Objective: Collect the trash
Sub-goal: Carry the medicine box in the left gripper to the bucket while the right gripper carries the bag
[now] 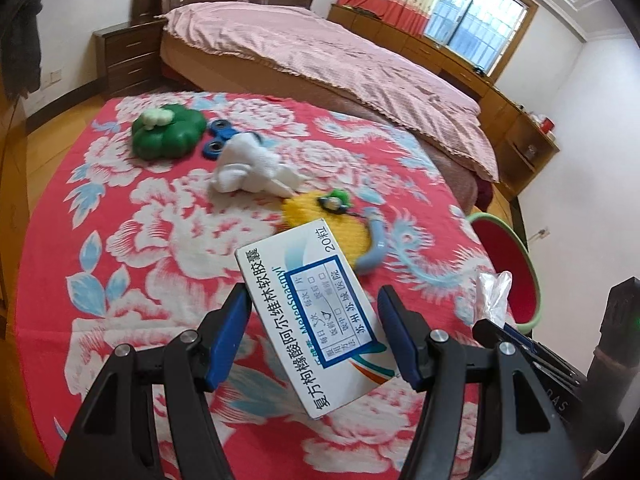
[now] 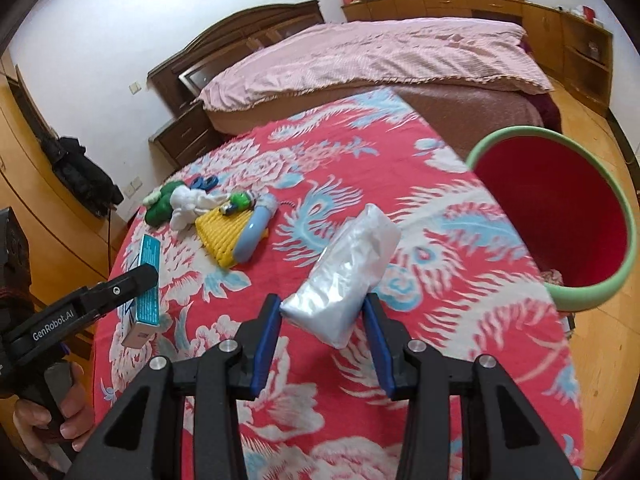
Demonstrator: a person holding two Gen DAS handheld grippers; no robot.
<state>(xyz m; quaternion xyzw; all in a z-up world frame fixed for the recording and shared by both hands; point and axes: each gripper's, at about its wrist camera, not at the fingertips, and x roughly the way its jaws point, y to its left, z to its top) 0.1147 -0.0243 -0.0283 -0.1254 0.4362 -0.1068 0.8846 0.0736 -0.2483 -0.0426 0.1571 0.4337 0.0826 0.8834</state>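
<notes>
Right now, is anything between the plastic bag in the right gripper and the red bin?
Nothing visible. The right gripper holds the bag above bare cloth, and the bin opens just beyond, to its right.

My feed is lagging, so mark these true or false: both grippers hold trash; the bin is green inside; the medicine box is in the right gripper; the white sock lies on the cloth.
1. Both grippers hold trash. True: left gripper grips the medicine box, right gripper the plastic bag.
2. The bin is green inside. False: red inside, green rim.
3. The medicine box is in the right gripper. False: left.
4. The white sock lies on the cloth. True.
</notes>
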